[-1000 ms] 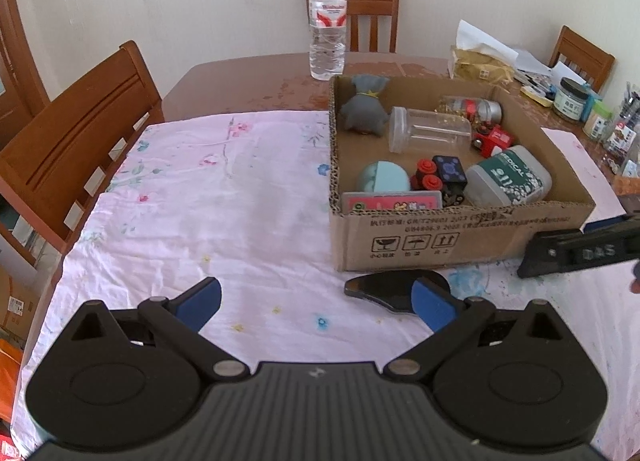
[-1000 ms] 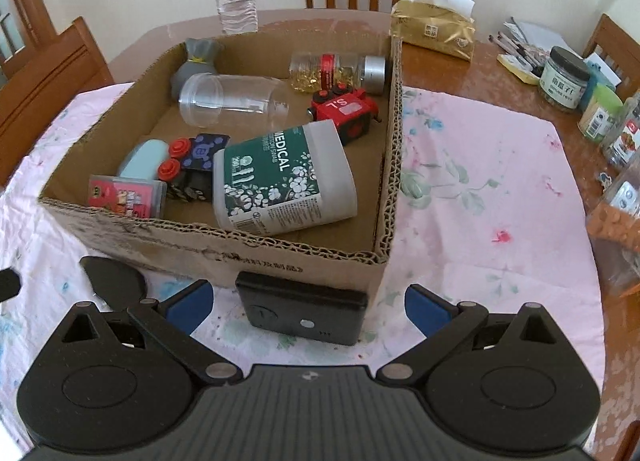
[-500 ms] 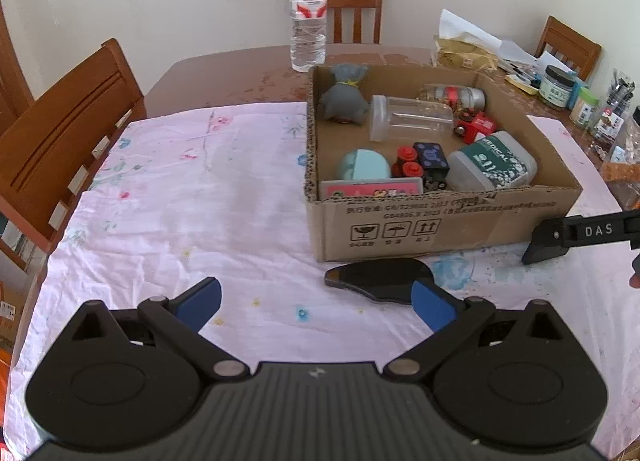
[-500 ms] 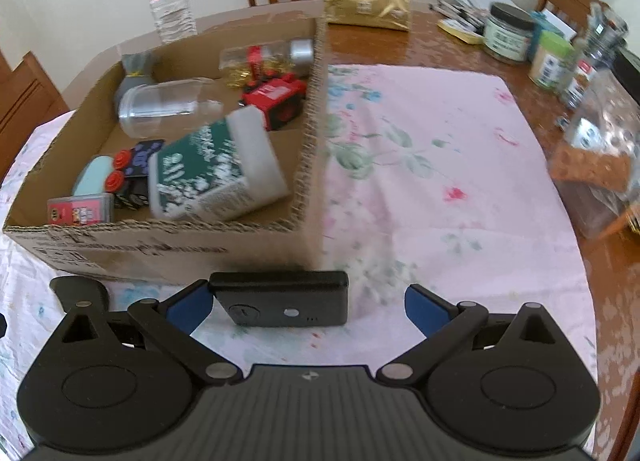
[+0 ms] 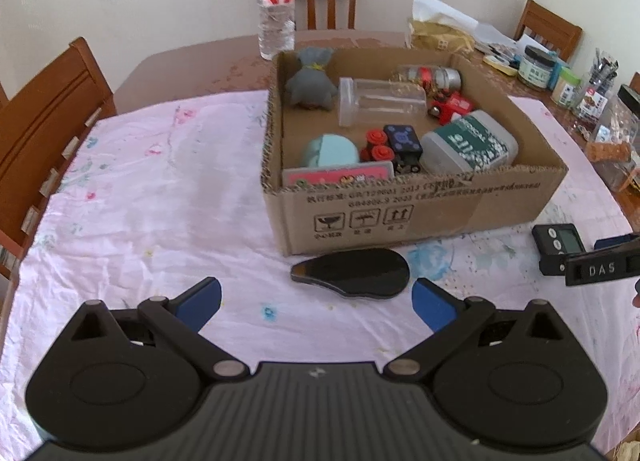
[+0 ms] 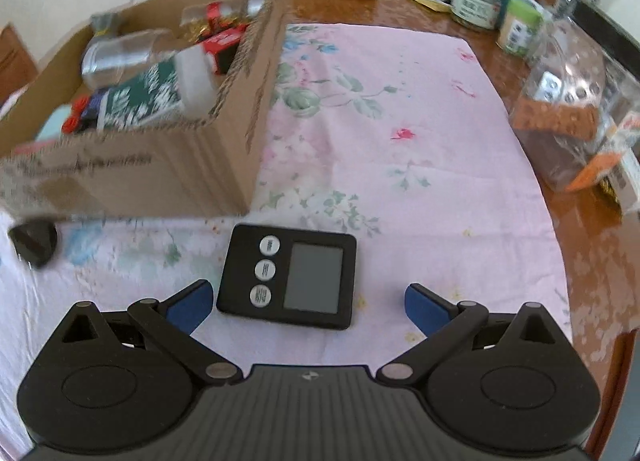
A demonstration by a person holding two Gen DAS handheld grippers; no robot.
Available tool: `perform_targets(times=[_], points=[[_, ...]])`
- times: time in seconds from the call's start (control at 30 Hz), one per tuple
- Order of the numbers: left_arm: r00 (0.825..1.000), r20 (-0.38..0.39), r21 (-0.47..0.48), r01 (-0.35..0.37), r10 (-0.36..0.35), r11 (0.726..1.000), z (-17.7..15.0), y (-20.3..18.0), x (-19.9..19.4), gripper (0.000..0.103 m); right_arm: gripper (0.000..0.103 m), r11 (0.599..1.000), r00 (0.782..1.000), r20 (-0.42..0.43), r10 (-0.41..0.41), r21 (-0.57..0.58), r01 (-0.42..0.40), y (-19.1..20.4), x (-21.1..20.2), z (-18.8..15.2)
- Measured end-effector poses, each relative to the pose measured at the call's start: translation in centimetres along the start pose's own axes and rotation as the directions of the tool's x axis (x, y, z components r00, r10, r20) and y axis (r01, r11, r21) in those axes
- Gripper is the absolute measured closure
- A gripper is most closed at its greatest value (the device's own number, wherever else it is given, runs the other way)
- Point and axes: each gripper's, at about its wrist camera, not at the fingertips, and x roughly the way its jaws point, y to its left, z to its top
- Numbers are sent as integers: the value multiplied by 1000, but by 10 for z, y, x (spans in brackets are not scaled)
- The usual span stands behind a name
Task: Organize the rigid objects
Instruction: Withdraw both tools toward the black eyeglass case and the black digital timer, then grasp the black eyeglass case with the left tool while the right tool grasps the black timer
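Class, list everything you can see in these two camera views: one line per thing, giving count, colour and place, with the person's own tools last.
Open cardboard box: 1, brown, on the pink floral tablecloth.
Grey cloth pouch: 1, box's far left corner.
Clear plastic jar: 1, lying in the box.
Green-labelled white bottle: 1, lying in the box, right side.
Red toy car: 1, in the box.
Pale blue round case: 1, in the box, near left.
Black oval paddle: 1, on the cloth before the box.
Black digital timer: 1, flat on the cloth.
Clear water bottle: 1, upright behind the box.
Left gripper: open, empty.
Right gripper: open, timer between its fingers.
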Motion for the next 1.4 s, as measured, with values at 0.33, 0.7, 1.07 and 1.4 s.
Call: perform_targets(times=[0.33,0.7,1.07,1.4], points=[[995,-92,11,26,-25,1000,-11,-10,40,2,0,998,1000,20,7,-57,-6,4,-1,-5],[999,-52,3,16,-16,1000,-17,-15,55,0,0,997,999,31,17,-78,-14,4,-1,-5],[1000,-30,-18,0,-1,1000,-2,-20,68,0,0,995,999,38,27,-94,-23,4,0,-3],[999,-33,-18,4,-5,1000,3,-24,69,7,0,994,999,38,34,-106,-30,5,1,-1]])
